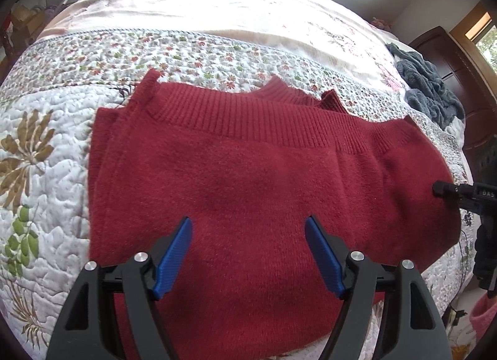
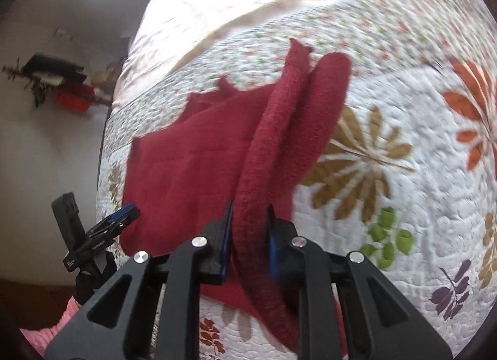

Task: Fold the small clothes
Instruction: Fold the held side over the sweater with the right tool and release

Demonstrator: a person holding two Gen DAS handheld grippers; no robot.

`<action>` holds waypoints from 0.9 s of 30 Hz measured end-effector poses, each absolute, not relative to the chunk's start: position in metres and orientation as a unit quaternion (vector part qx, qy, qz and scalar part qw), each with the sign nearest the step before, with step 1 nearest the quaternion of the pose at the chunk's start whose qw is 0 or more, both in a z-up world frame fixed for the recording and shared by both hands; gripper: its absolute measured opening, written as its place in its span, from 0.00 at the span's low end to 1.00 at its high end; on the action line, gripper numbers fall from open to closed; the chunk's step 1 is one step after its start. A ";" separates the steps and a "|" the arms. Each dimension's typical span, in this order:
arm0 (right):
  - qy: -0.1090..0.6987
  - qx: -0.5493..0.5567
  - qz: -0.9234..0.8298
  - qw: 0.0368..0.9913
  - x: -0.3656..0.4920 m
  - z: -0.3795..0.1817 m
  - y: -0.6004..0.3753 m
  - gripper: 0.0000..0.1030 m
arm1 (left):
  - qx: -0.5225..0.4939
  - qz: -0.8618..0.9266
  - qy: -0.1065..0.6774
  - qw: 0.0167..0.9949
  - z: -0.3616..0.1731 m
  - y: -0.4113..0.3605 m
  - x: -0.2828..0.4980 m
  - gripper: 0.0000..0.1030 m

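My left tongs [image 1: 248, 254] hang apart over the red sweater [image 1: 248, 180], centre frame on the bed's floral quilt [image 1: 46, 149]. Right tongs [image 2: 250, 236] clamped on a raised sweater fold, lower centre.

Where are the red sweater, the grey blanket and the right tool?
red sweater [image 1: 264, 180]: left wrist view, middle of its body.
grey blanket [image 1: 425, 87]: left wrist view, middle of the heap.
right tool [image 2: 250, 229]: right wrist view, between its fingertips, on the sweater.

Left wrist view looked forward and down, close over the red sweater [image 1: 264, 180] on the bed [image 1: 56, 130]. Right wrist view faced it from the opposite side, equally close. Both shared sweater and quilt.
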State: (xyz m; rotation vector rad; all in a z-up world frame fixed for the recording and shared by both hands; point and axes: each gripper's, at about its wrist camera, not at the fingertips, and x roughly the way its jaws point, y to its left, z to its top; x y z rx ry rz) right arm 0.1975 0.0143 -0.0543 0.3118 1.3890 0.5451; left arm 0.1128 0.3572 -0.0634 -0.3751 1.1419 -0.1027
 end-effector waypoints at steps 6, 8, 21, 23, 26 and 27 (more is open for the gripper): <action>0.616 0.054 0.299 0.727 0.179 -0.034 0.090 0.17 | -0.187 -0.048 0.526 0.828 -0.053 0.366 0.107 0.73; 0.617 0.041 0.318 0.718 0.173 -0.036 0.111 0.10 | -0.193 -0.047 0.522 0.829 -0.051 0.370 0.106 0.73; 0.667 0.065 0.339 0.660 0.154 -0.086 0.159 0.19 | -0.235 -0.049 0.518 0.821 -0.052 0.392 0.097 0.73; 0.664 0.088 0.348 0.656 0.151 -0.078 0.148 0.19 | -0.240 -0.059 0.518 0.819 -0.051 0.388 0.099 0.73; 0.654 0.107 0.332 0.671 0.153 -0.064 0.123 0.23 | -0.259 -0.084 0.516 0.812 -0.049 0.376 0.105 0.73; 0.652 0.114 0.325 0.676 0.154 -0.063 0.116 0.22 | -0.266 -0.095 0.515 0.809 -0.049 0.370 0.108 0.73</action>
